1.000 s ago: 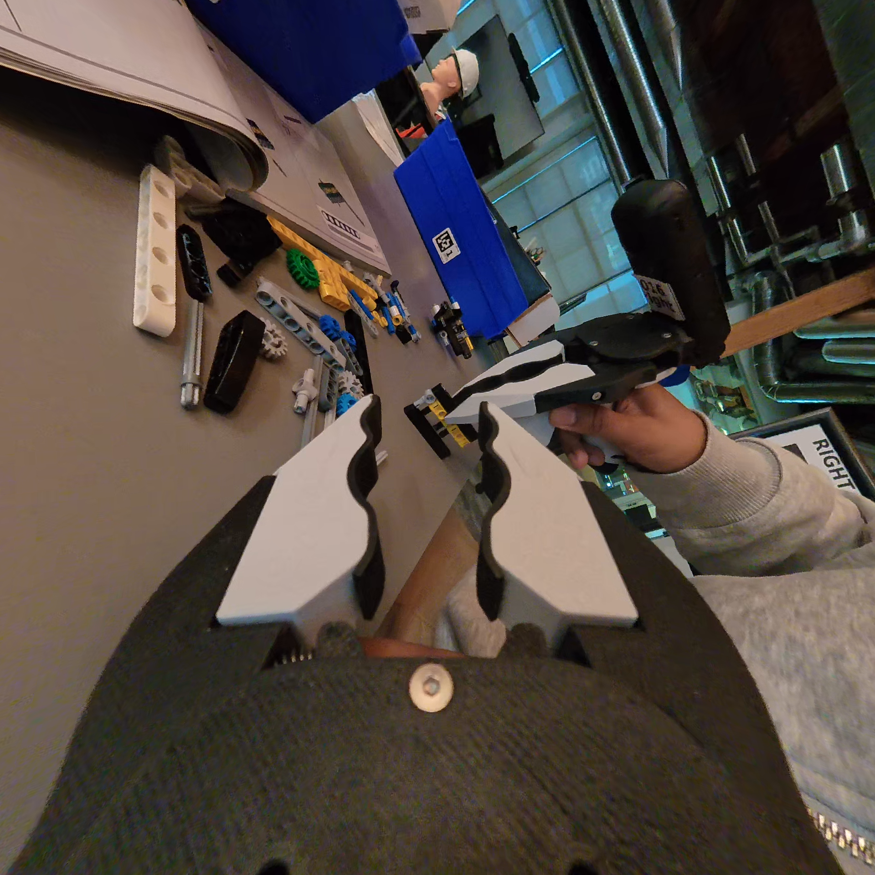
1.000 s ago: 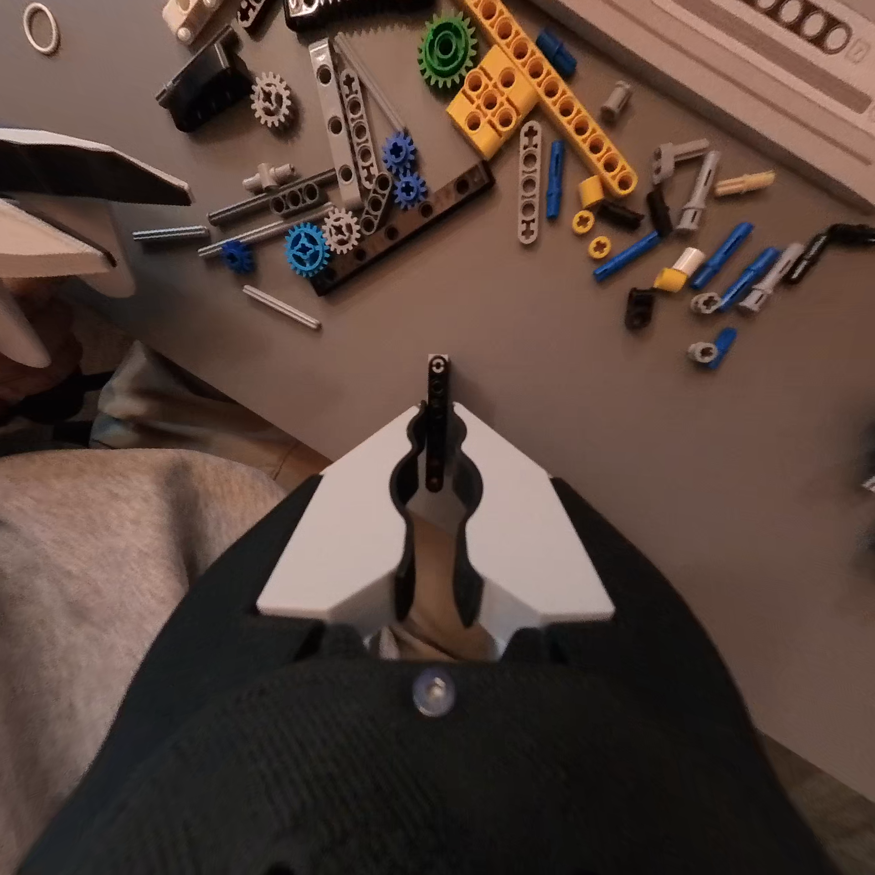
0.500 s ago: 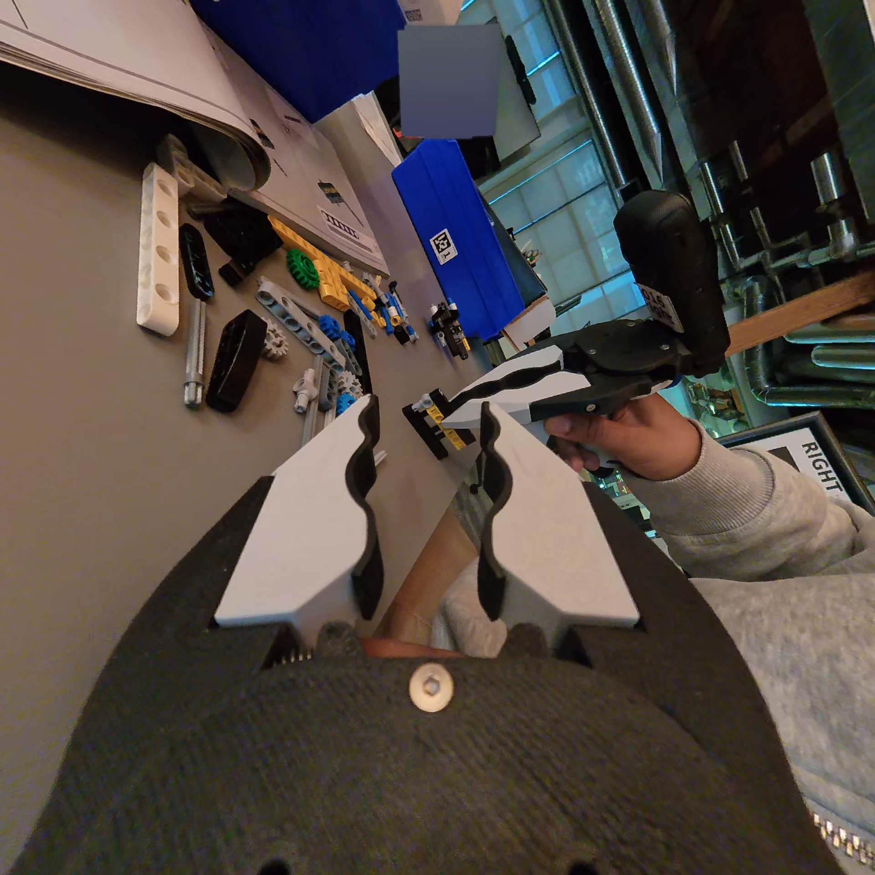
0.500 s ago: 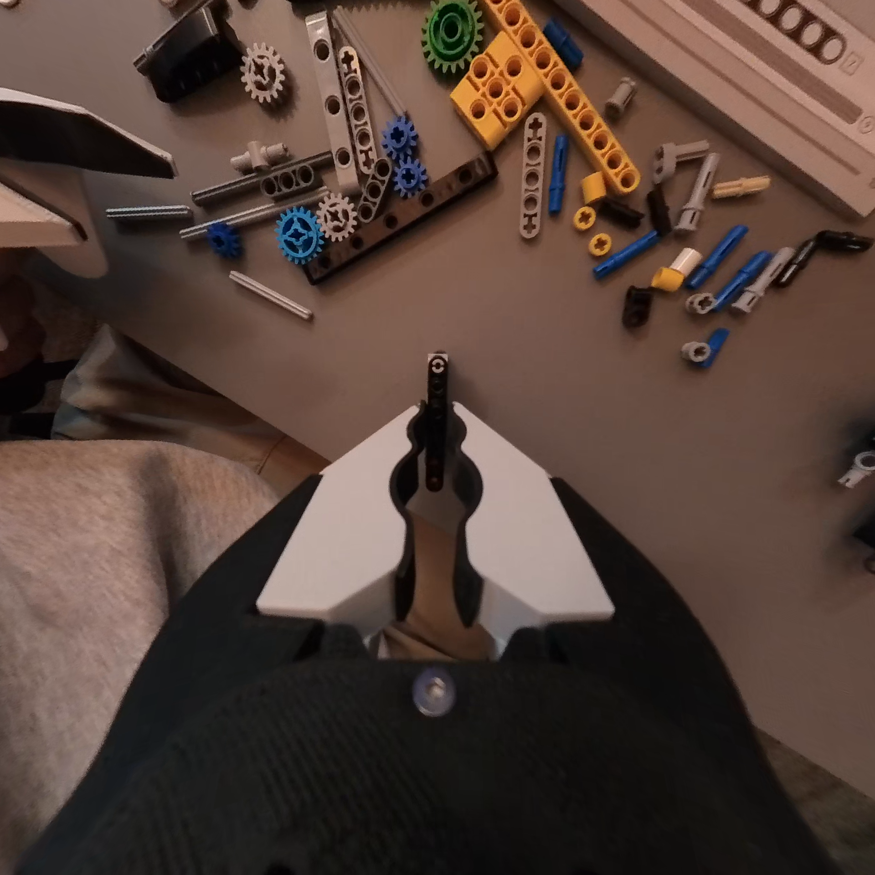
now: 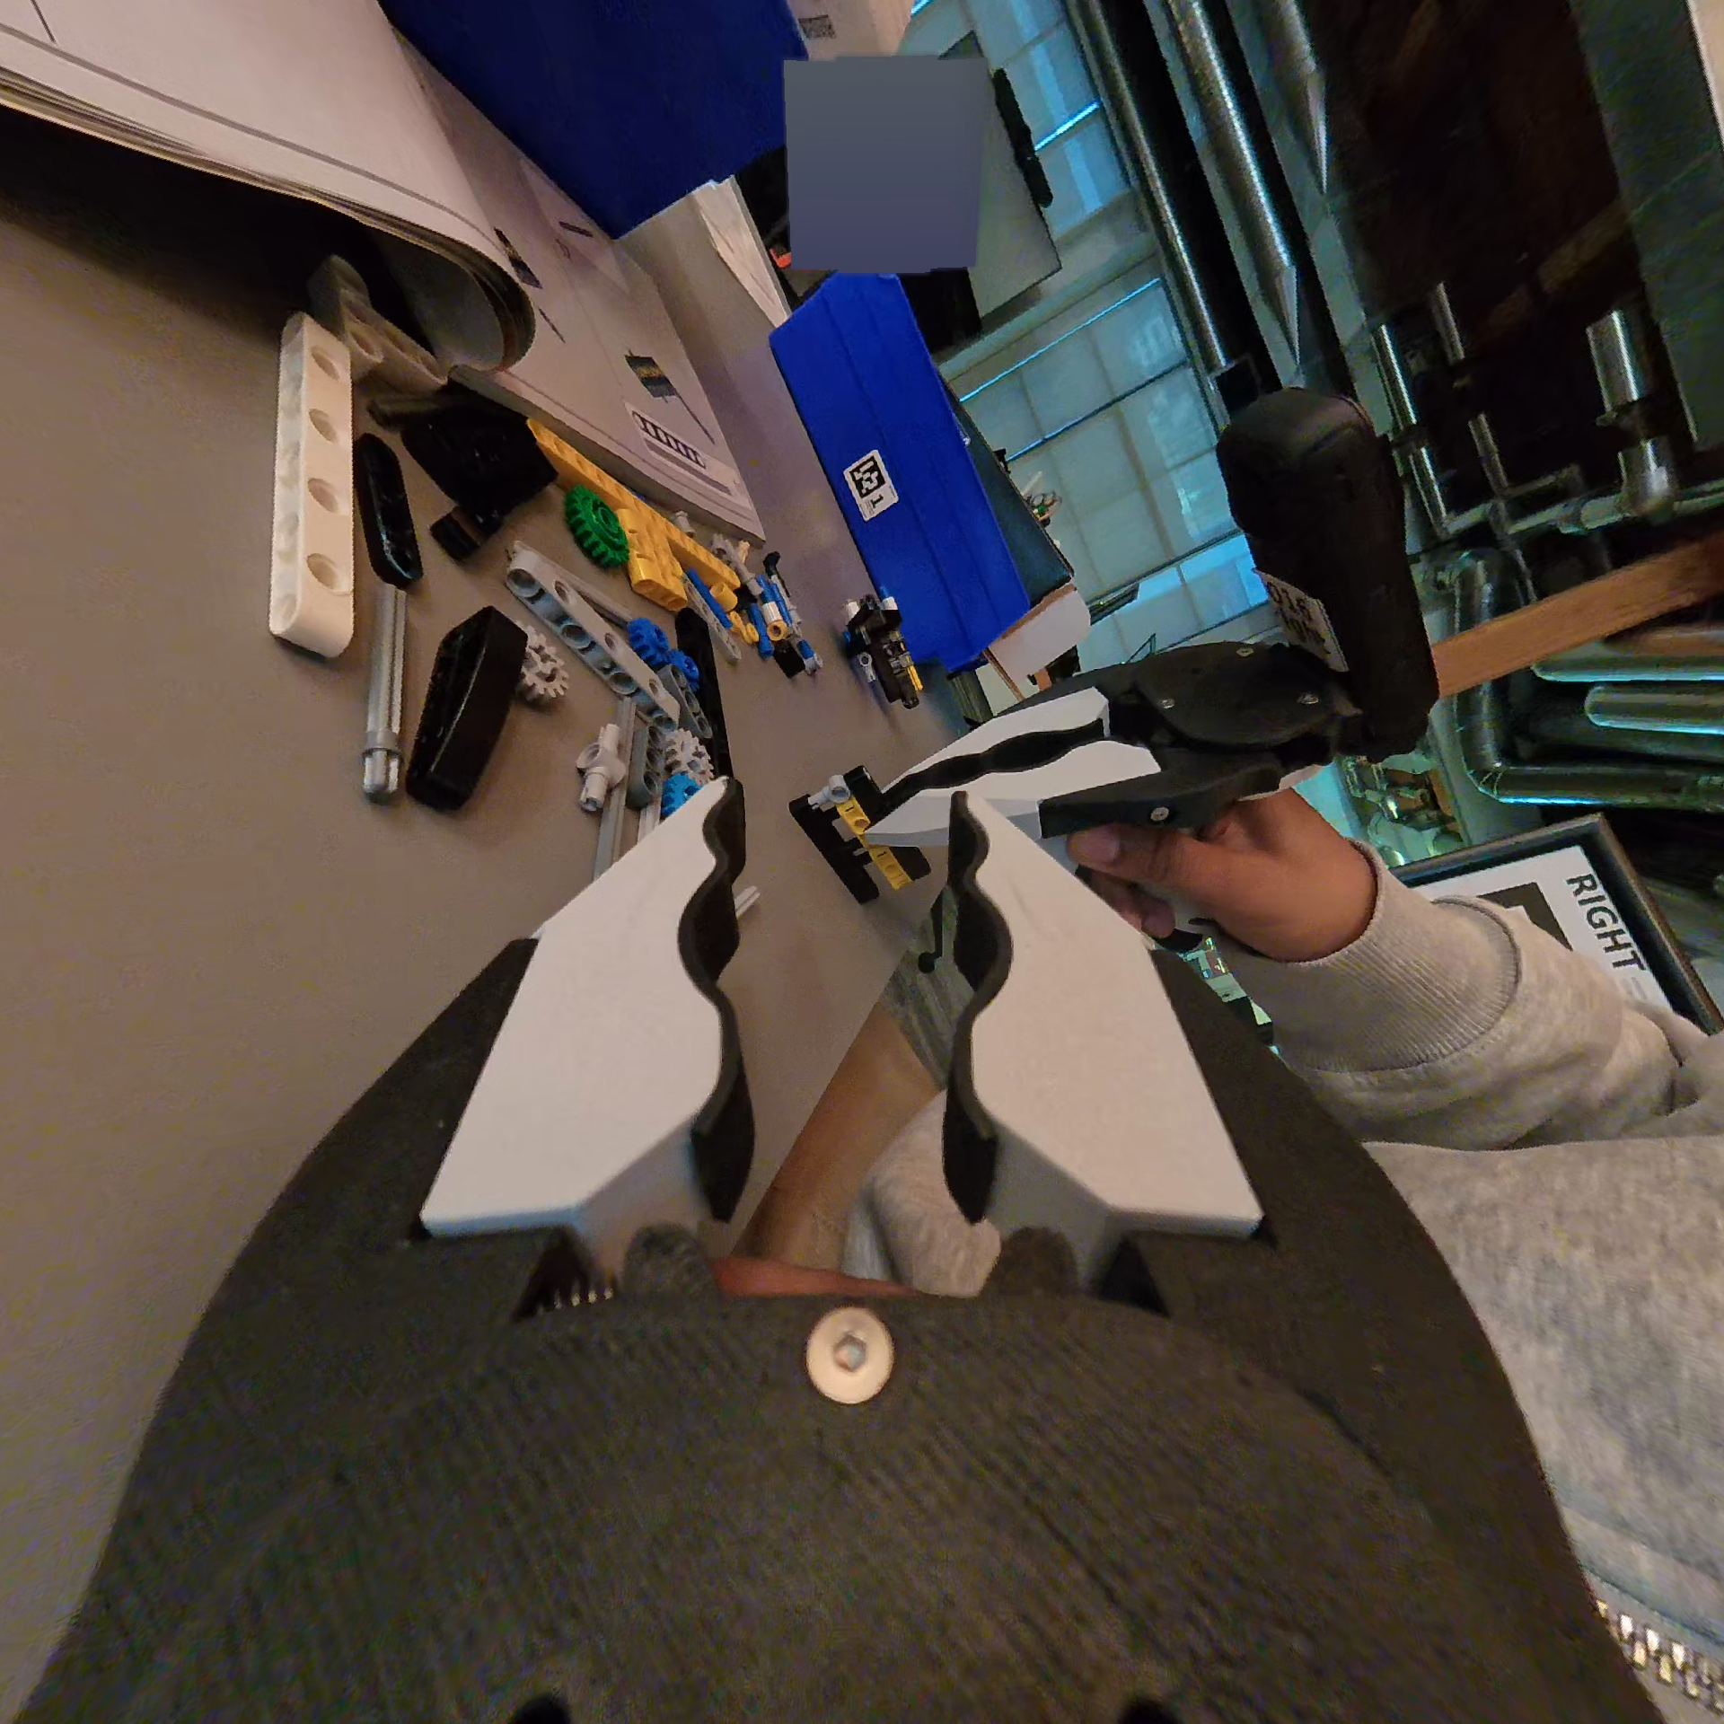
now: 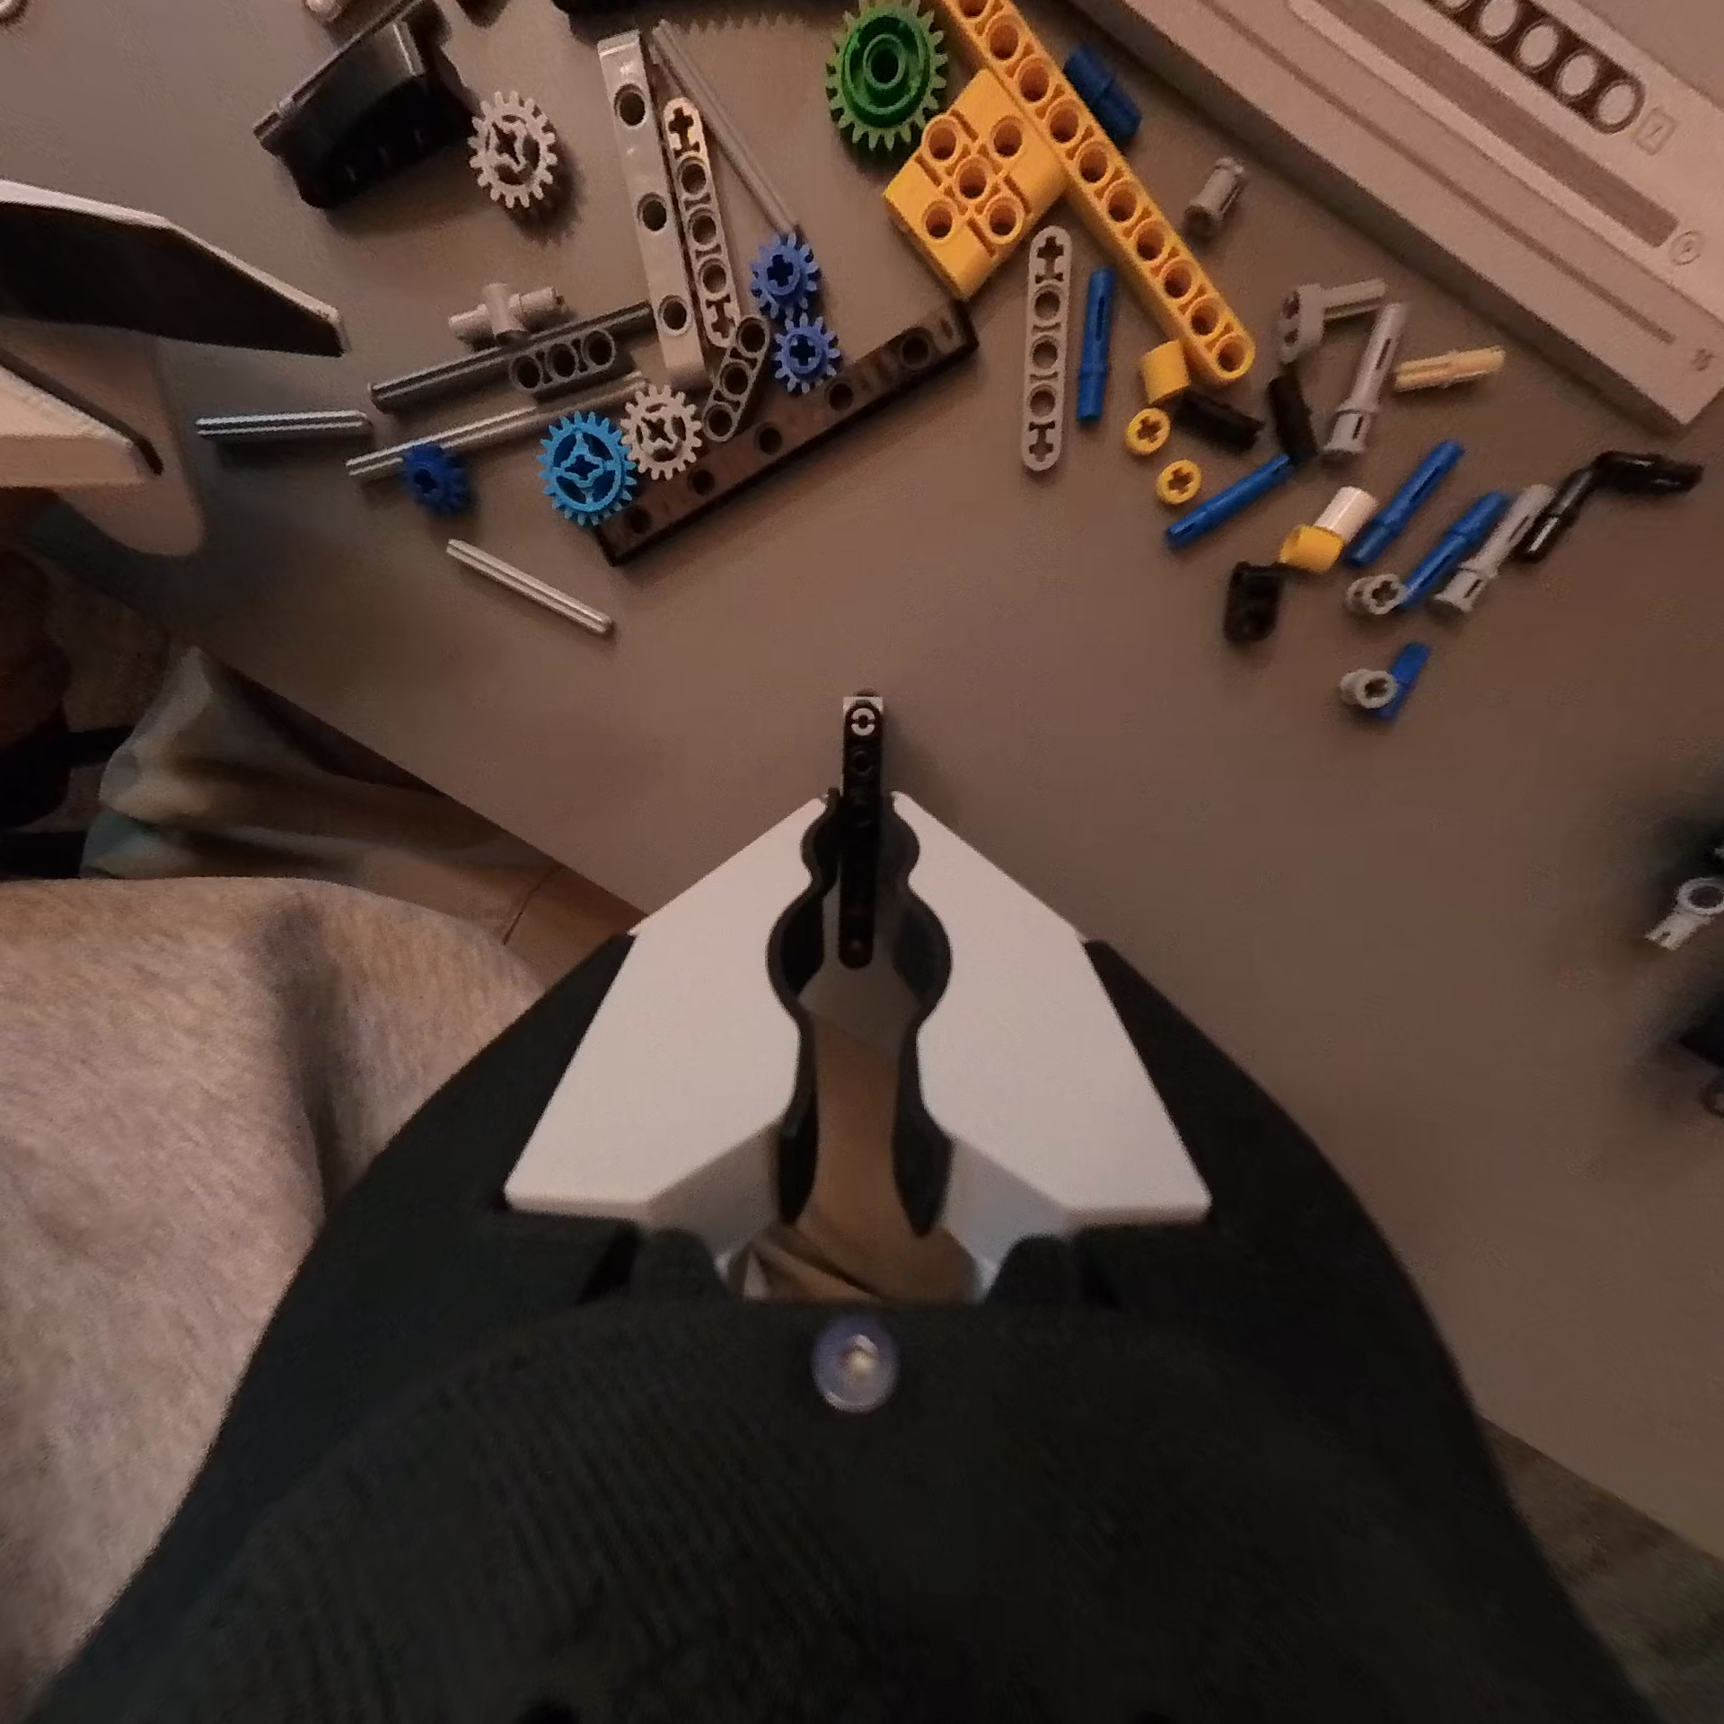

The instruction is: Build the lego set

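My right gripper [image 6: 858, 802] is shut on a small black and yellow lego assembly [image 6: 859, 821] and holds it above the grey table near its front edge. In the left wrist view that assembly [image 5: 863, 840] shows with a grey pin at its tip, clamped in the right gripper [image 5: 886, 810]. My left gripper [image 5: 844, 802] is open and empty, just short of the assembly. Loose lego parts lie on the table: a long yellow beam [image 6: 1110, 187], a green gear [image 6: 884, 75], a black beam [image 6: 793, 438], blue gears [image 6: 588, 466] and blue pins [image 6: 1409, 504].
An open instruction booklet [image 6: 1493, 159] lies at the table's far side. A white beam [image 5: 312, 485], a grey axle [image 5: 382, 690] and a black curved piece [image 5: 462, 709] lie to the left. Blue bins [image 5: 896, 476] stand at the back. My grey sleeve [image 5: 1455, 1007] is at the right. Left tips to right tips: about 12 cm. It is some 11 cm from my left tips to the green gear [image 6: 884, 75]. My left wrist view [image 5: 607, 524] looks at it from another angle.
My right gripper with the assembly has drifted a little lower and nearer over the table. My left gripper has stayed open and almost still.
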The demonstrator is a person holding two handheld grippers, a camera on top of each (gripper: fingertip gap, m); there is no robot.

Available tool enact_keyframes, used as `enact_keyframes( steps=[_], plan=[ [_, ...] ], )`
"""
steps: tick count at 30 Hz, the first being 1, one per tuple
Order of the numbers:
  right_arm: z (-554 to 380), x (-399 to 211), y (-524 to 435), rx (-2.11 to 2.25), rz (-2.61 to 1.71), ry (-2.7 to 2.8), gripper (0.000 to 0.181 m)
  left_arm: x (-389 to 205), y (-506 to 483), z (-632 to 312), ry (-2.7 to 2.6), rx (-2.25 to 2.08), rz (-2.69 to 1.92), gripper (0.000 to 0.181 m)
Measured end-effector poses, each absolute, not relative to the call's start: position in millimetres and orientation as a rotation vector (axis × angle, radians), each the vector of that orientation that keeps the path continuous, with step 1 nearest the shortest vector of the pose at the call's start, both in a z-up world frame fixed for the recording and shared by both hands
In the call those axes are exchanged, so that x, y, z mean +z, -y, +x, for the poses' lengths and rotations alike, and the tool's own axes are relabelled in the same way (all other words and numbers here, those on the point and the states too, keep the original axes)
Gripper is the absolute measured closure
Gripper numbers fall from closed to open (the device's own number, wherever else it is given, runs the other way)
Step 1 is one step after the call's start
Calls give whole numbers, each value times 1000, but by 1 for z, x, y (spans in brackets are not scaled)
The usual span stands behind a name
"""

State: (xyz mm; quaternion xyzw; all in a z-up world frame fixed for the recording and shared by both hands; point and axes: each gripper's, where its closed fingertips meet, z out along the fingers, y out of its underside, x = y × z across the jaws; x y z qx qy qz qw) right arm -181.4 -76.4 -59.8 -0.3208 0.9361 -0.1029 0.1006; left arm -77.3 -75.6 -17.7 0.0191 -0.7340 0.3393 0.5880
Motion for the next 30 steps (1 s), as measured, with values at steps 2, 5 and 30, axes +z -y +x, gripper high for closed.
enact_keyframes(
  steps=[2, 5, 30],
  plan=[
    [-181, -60, 76, -305, -960, -2769, 177, -18, 76, -77, 1709, 790, 46, 139],
    [-181, -60, 76, -319, -995, -2780, 177, -18, 76, -77, 1707, 789, 49, 139],
    [-183, -60, 77, -284, -1250, -2697, 177, -19, 75, -79, 1704, 768, 48, 137]
  ],
)
